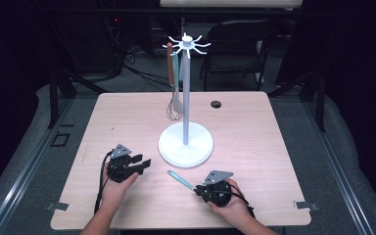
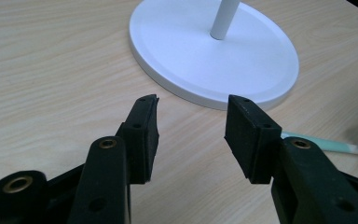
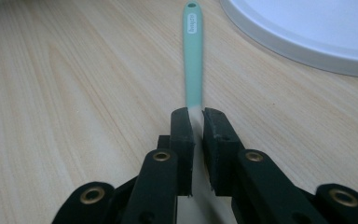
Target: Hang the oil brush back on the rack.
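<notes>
Mint-green utensil handle point(image 3: 192, 56), its white label unreadable, is clamped in the right claw point(image 3: 196, 114); left claw point(image 2: 192, 122) gapes wide.

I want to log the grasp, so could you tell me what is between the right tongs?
The right tongs clamp a mint-green utensil; its handle with a hanging hole sticks out ahead over the table. The working end is hidden behind the pads.

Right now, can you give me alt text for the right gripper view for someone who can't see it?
The right gripper is shut on a mint-green utensil handle, which runs straight ahead over the light wooden table and ends in a small hanging hole. The rim of a round white stand base curves across the upper right corner.
</notes>
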The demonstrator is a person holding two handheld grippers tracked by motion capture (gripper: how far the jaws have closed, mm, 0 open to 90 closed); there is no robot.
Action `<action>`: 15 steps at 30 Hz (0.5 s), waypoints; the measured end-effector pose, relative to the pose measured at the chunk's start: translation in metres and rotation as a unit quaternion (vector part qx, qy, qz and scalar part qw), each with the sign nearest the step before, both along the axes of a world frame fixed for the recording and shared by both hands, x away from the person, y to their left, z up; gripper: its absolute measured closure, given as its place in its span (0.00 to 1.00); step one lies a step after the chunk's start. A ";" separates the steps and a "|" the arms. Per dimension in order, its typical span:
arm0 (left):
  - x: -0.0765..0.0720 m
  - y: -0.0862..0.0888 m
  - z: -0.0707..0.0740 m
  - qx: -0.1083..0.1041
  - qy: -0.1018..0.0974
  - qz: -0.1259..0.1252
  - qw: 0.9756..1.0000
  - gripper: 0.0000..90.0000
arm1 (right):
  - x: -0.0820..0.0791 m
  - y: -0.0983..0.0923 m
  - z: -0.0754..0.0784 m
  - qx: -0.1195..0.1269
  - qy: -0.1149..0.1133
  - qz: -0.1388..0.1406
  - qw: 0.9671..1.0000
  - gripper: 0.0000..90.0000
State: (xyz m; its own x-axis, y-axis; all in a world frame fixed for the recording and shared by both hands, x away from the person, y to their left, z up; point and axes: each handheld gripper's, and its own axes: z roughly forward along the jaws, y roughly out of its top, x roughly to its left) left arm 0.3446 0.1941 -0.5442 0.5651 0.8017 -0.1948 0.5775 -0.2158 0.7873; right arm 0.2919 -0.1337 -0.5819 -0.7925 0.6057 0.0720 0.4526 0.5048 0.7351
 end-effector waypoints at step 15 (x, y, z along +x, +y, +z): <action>-0.003 -0.014 -0.006 -0.001 0.008 -0.024 1.000 0.58 | 0.008 0.013 -0.003 -0.001 -0.005 -0.003 1.000 0.91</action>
State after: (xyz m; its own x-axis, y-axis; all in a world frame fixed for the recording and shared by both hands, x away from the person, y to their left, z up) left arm 0.3415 0.1805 -0.5506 0.5991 0.7737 -0.2060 0.5792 -0.2412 0.7787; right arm 0.2995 -0.1208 -0.5847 -0.7896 0.6104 0.0628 0.4477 0.5031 0.7393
